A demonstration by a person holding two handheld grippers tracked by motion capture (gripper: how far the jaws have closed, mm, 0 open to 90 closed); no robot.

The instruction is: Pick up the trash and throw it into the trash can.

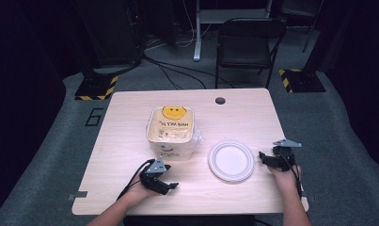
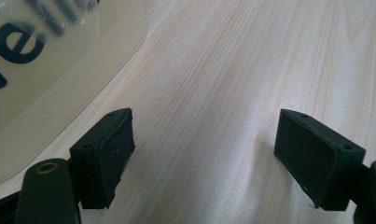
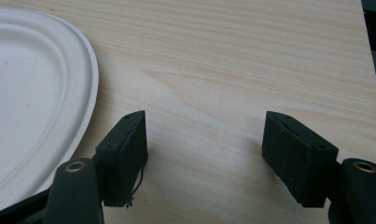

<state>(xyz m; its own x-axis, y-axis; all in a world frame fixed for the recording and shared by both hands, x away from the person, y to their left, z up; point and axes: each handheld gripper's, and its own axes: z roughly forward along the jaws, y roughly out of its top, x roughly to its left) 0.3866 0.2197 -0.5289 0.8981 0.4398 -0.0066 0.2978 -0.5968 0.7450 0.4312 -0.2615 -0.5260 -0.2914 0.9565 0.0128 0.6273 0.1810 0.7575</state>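
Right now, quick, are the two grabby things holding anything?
Left gripper: open, holding nothing, beside the smiley-face plastic bag.
Right gripper: open, holding nothing, beside the white round paper plate.

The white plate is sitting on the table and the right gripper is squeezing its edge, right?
Not quite. The white plate does sit on the table, but the right gripper isn't squeezing it. The right gripper view shows its jaws wide open over bare wood, with the plate's edge off to one side, outside the jaws.

2 grippers [image 1: 160, 179] [image 1: 276, 159] flank a paper plate [image 1: 232, 161] beside a bag [image 1: 172, 133].
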